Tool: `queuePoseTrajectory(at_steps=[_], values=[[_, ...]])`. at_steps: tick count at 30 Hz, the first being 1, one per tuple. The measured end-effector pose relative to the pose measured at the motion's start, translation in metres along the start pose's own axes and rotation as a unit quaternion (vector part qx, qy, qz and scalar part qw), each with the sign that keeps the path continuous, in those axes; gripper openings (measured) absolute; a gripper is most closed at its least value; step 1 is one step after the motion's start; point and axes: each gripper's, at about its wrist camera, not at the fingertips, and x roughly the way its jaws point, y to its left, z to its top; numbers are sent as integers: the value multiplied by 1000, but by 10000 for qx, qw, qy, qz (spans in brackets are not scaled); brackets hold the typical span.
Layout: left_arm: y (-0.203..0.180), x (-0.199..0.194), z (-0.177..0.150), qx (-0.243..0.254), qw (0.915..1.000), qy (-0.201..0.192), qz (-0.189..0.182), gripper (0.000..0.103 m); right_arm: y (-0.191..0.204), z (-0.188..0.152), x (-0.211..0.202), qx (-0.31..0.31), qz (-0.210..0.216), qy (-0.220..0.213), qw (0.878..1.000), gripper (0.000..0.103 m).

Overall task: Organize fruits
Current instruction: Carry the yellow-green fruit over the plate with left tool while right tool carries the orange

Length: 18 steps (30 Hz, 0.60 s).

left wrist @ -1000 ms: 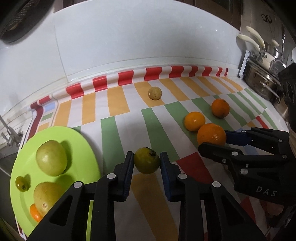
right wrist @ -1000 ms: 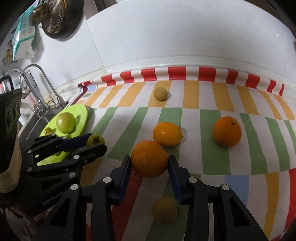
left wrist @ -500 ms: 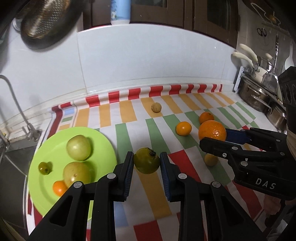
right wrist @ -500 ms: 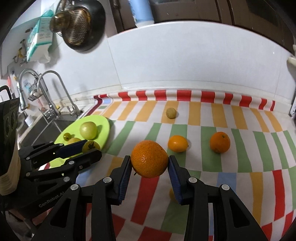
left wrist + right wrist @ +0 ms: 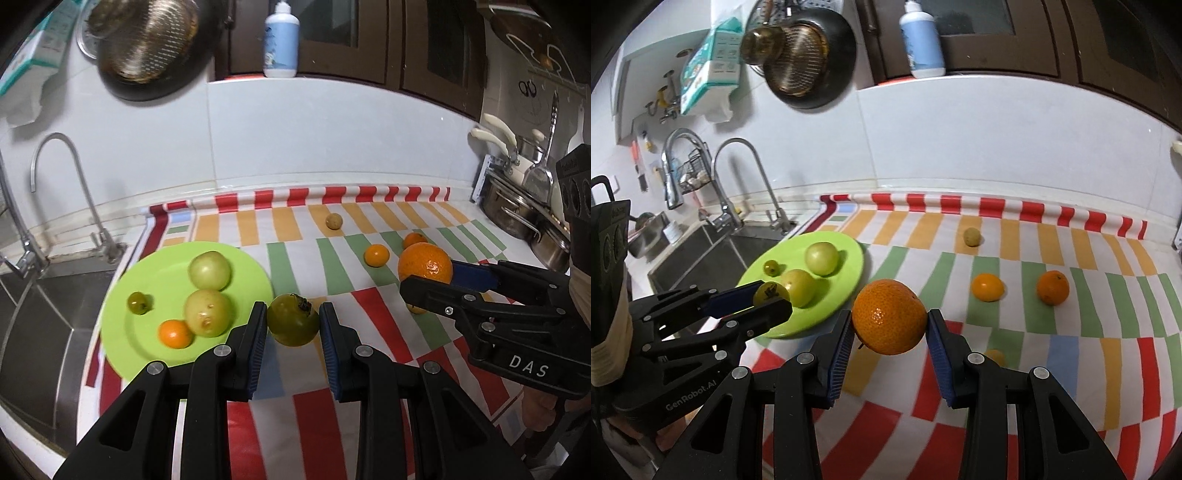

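Both grippers have risen since a second ago, so the cloth and its fruit now lie farther below them. Left gripper [image 5: 293,325] is clamped on a green fruit [image 5: 293,319], held in the air beside the right rim of the plate [image 5: 122,332]. Right gripper [image 5: 889,328] is clamped on a big orange [image 5: 889,321], also aloft, over the red and white checks near the cloth's [image 5: 1071,369] front edge. On the plate at the cloth's left end lie two pale green fruits [image 5: 209,269], a small dark green one [image 5: 137,302] and a small orange one [image 5: 176,334]. Loose on the cloth: two oranges [image 5: 987,287] in the middle, a brownish fruit [image 5: 972,236] near the back edge, and a small yellow fruit [image 5: 995,357] half hidden behind the right gripper's finger. A sink [image 5: 701,258] adjoins the left end.
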Motion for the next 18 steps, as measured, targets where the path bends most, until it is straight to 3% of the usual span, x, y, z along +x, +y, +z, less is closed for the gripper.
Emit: queuePoseTrajectory(at_steps=[18], values=[[62, -44, -5, -132, 9986, -342, 372, 29, 74, 15, 4, -352, 302, -249, 9986, 41]])
